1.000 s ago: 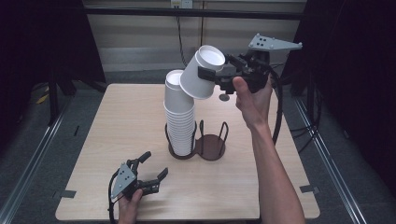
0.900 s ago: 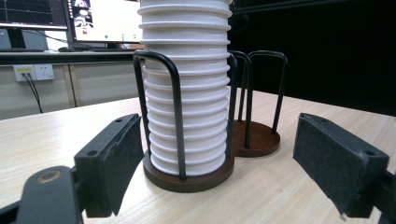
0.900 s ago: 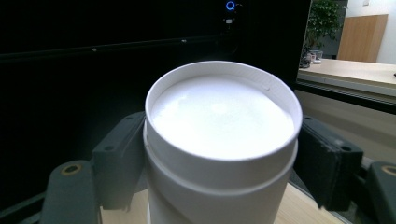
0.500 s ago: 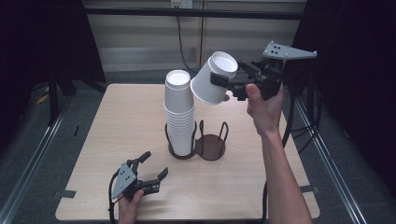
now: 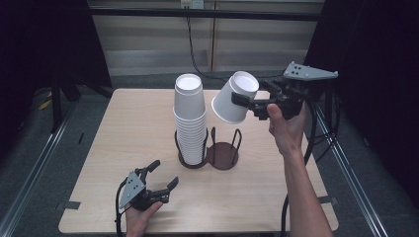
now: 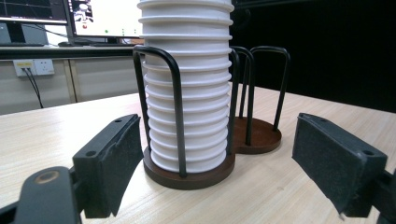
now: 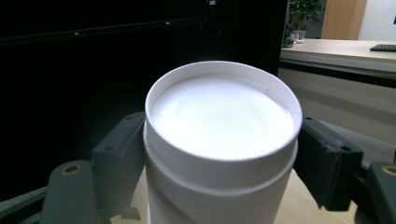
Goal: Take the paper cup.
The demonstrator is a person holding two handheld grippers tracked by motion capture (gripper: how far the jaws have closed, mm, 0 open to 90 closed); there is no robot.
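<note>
Lower and further right than a second ago, the right gripper (image 5: 247, 102) clamps a tilted paper cup (image 5: 234, 98) at upper centre, beside the cup stack (image 5: 189, 118) in the holder (image 5: 207, 160). Left gripper (image 6: 219, 163) view: jaws apart, empty, stack ahead. Right gripper view: the cup sits gripped between the pads.

Blk two-jaw grippers (image 5: 247, 104), grey 3-cornered plates, blk cables, bare forearms.

Lab recording bay, black curtains (image 5: 380, 74), monitors (image 6: 70, 16), taped floor (image 5: 66, 205)
</note>
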